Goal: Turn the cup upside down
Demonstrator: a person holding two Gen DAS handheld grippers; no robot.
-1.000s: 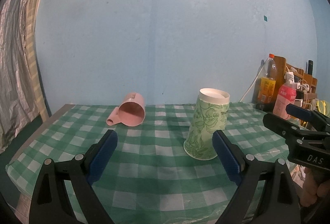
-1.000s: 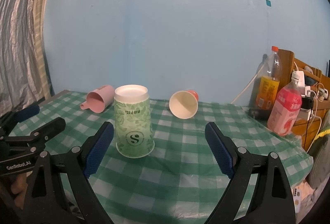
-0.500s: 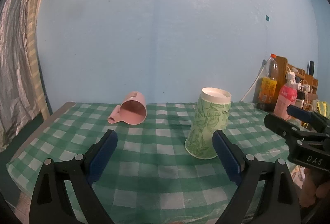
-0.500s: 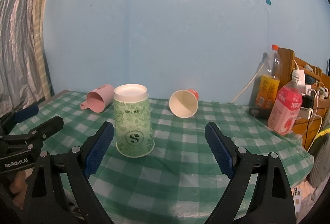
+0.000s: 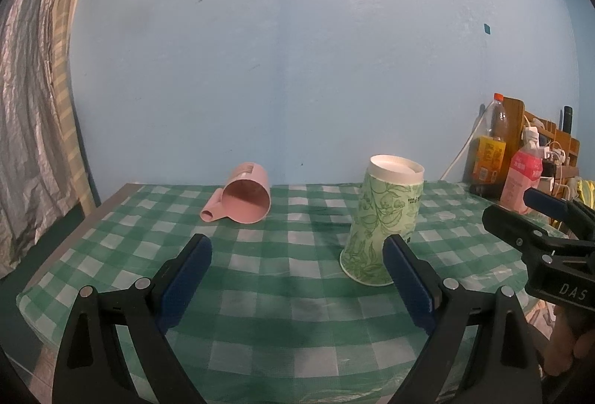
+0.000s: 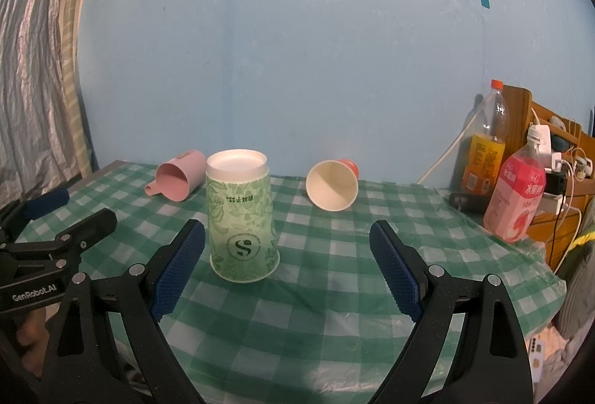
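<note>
On the checked counter (image 6: 334, 255) the green paper cup (image 6: 241, 218) stands inverted; both the left claw (image 5: 297, 277) and right claw (image 6: 286, 266) gape apart, empty. Any careless nudge could topple this light cup.

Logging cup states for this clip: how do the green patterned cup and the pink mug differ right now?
The green patterned cup stands mouth-down on the checked tablecloth; the pink mug lies on its side, its opening toward the cameras. The green patterned cup is printed and has no handle; the pink mug is plain with a handle. The green one sits nearer the grippers. Neither is held.
</note>
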